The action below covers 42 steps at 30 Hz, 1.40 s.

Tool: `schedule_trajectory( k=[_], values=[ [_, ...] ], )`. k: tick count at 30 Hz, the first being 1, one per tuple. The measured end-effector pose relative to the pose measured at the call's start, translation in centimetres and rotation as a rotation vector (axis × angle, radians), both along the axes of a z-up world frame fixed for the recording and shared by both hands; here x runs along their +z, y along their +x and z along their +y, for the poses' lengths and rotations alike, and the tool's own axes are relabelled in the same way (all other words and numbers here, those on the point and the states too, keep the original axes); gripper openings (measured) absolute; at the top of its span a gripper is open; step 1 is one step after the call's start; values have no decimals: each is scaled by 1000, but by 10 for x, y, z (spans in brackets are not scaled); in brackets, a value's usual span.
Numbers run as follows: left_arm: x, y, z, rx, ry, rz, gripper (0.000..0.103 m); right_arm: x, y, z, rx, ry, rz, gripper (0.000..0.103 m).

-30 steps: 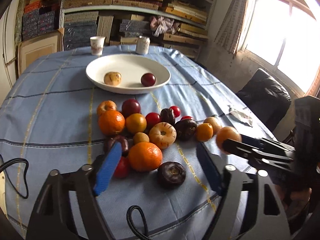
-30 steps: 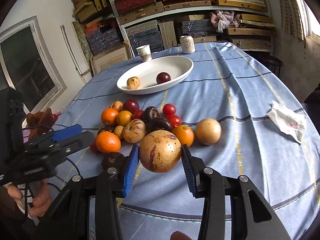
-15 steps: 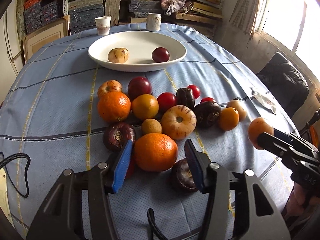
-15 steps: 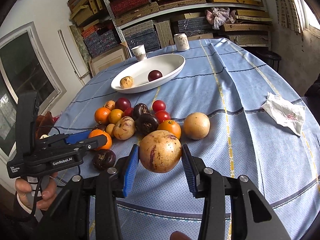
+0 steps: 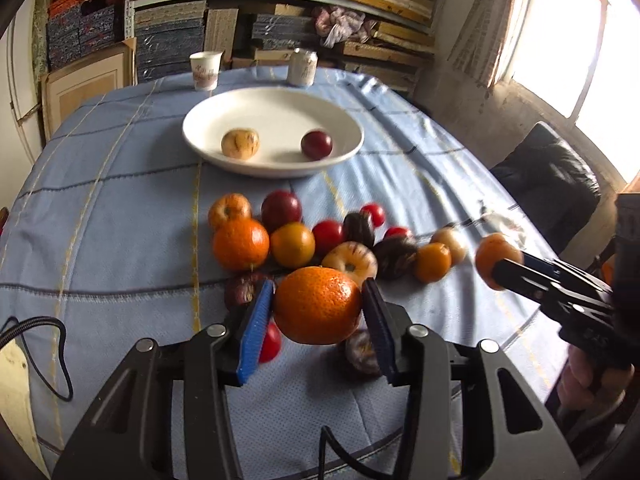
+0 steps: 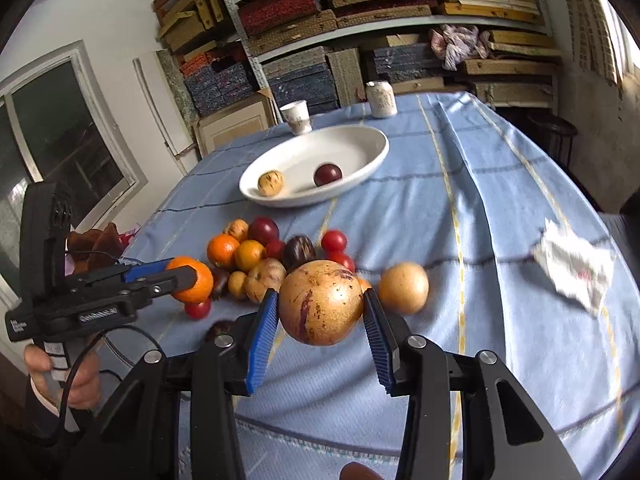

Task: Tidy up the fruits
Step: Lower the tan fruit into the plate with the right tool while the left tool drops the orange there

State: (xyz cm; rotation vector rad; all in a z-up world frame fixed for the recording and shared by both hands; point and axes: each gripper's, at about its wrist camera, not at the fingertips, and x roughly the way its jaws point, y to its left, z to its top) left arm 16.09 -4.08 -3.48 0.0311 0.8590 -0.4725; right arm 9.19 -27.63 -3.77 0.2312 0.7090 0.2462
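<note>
My left gripper (image 5: 318,300) has a large orange (image 5: 318,306) between its blue pads; the jaws are closing and the pads press on its sides, holding it just above the fruit pile (image 5: 296,244). My right gripper (image 6: 320,306) is shut on a round golden fruit with purple speckles (image 6: 320,300), held over the blue tablecloth. The right wrist view shows the left gripper (image 6: 188,276) with its orange (image 6: 200,284) at the left. A white oval plate (image 5: 340,160) beyond the pile holds a tan fruit (image 5: 240,143) and a dark red one (image 5: 316,144).
A paper cup (image 5: 205,70) and a can (image 5: 303,67) stand behind the plate. A crumpled tissue (image 6: 576,272) lies on the cloth at the right. A black chair (image 5: 548,184) stands by the table's right edge. A cable (image 5: 40,344) trails at the left. Shelves fill the back wall.
The left jaws came in around the large orange, closed on it and raised it off the cloth. The right gripper kept its golden fruit and shifted slightly.
</note>
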Motion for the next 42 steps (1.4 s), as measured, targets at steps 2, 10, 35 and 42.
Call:
schedule_trajectory(
  k=[2, 10, 35, 42],
  values=[
    [18, 11, 7, -17, -22, -8, 45, 17, 14, 2, 34, -14, -25, 43],
    [66, 95, 14, 12, 7, -99, 45, 50, 106, 21, 117, -67, -57, 43],
    [35, 229, 8, 102, 105, -30, 88, 41, 194, 64, 164, -123, 7, 64],
    [76, 106, 22, 99, 85, -171, 98, 85, 75, 55, 173, -105, -152, 70]
  ],
)
